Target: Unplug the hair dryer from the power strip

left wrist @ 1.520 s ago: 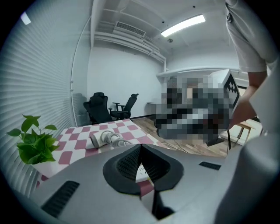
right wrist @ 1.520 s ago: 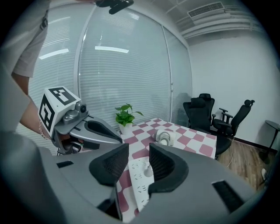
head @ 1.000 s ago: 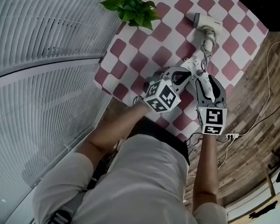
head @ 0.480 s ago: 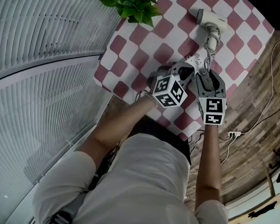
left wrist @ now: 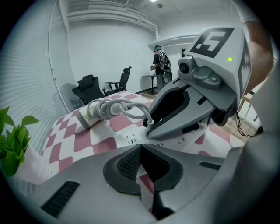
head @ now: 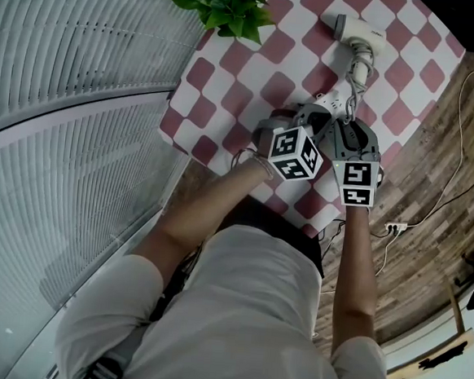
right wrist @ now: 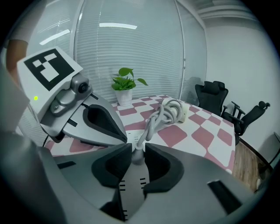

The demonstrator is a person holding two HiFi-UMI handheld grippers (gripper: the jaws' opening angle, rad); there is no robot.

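The white hair dryer (head: pixel 355 32) lies at the far end of the checked table (head: pixel 228 94). Its coiled grey cord (head: pixel 356 71) runs to a white power strip (head: pixel 332 102) under both grippers. In the right gripper view the plug (right wrist: pixel 137 154) stands in the strip (right wrist: pixel 131 192). My right gripper (right wrist: pixel 137 151) is closing, and its pads touch the plug's two sides. My left gripper (left wrist: pixel 139 146) is shut with nothing in it, its tip down at the strip (left wrist: pixel 127 140) beside the right gripper (left wrist: pixel 192 113). The plug is hidden in the head view.
A potted plant (head: pixel 227 8) stands at the table's far left corner. The table's near edge (head: pixel 247 169) is just under my wrists. Another socket strip with cables (head: pixel 393 230) lies on the wooden floor at right. Office chairs (right wrist: pixel 214 98) stand beyond the table.
Both grippers have come down onto the power strip and drawn closer together. The right one now sits round the plug.
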